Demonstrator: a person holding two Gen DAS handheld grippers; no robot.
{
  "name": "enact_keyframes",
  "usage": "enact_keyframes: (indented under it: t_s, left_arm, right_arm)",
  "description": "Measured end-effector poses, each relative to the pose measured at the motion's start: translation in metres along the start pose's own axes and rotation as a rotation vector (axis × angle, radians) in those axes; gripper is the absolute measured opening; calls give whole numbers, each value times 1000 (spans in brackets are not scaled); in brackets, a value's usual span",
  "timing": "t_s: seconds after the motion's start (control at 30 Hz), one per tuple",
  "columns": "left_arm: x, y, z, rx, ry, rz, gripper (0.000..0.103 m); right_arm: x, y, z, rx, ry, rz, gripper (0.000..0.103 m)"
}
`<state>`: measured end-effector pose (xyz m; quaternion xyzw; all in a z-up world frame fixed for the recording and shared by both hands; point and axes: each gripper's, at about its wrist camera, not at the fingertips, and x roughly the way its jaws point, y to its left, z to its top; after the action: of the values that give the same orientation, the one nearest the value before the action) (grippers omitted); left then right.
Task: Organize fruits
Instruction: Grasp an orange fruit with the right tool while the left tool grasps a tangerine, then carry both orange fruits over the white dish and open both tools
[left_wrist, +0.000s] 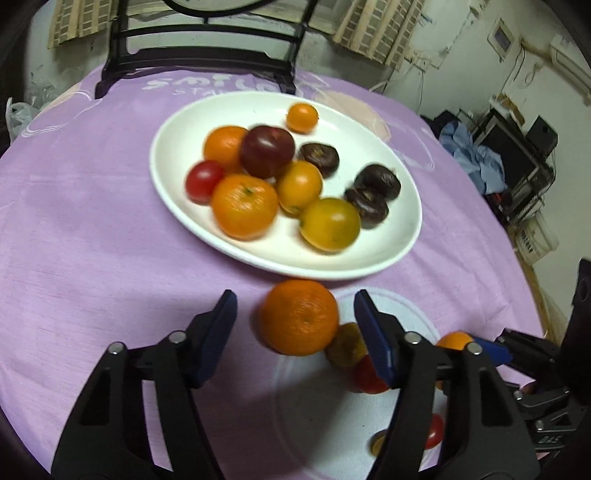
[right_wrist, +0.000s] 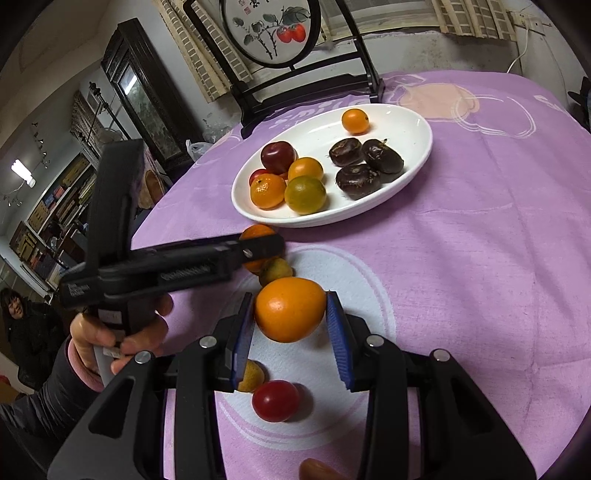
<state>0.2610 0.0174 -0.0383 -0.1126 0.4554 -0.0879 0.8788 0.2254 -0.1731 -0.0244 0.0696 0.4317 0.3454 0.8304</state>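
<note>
An orange kumquat-like fruit (right_wrist: 290, 309) is clamped between the blue pads of the right gripper (right_wrist: 290, 325), w/ both pads pressed on its sides; it is held above the white circle printed on the purple tablecloth (right_wrist: 461, 258), prob. so it can be carried to the white oval plate (right_wrist: 417, 155). The left gripper (left_wrist: 295, 325) is set about half open around a mandarin (left_wrist: 298, 316) lying on the cloth just below the plate's near rim. Gaps are seen on both sides between pads and peel, so nothing is gripped yet; this looks like the approach for a pick.

Loose fruit is left close by: a dull yellow-green fruit (right_wrist: 275, 271) touching the mandarin, a cherry tomato (right_wrist: 275, 400) under the right gripper, and a small yellowish one (right_wrist: 251, 376) partly hidden behind its left pad.

On the plate, citrus, a dark red plum and a tomato are bunched at the left end, three dark brown chestnut-like pieces (right_wrist: 364, 166) are grouped at the right, and one small orange fruit (right_wrist: 355, 121) lies apart near the far rim. Bare plate is left in the middle and far side, so room for a drop is judged ample. The two grippers are near each other; a clash is possible if both are moved together. A dark chair (right_wrist: 306, 88) stands beyond the table's far edge.
</note>
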Motion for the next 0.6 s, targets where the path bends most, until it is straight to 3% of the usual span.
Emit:
enact_keyframes:
  t_s: [0.1, 0.2, 0.43, 0.6]
  left_arm:
    - [7, -5, -1, 2, 15, -3, 59]
    - [4, -7, -3, 17, 6, 14, 45]
    - [-10, -5, -8, 4, -21, 30, 44]
    - [-28, -15, -11, 54, -102, 103, 44]
  right_arm:
    - [0, 1, 0, -6, -2, -3, 39]
    - [0, 1, 0, -13, -5, -11, 39]
    - [-2, 1, -1, -12, -15, -13, 39]
    - [-3, 6, -2, -35, -28, -3, 39]
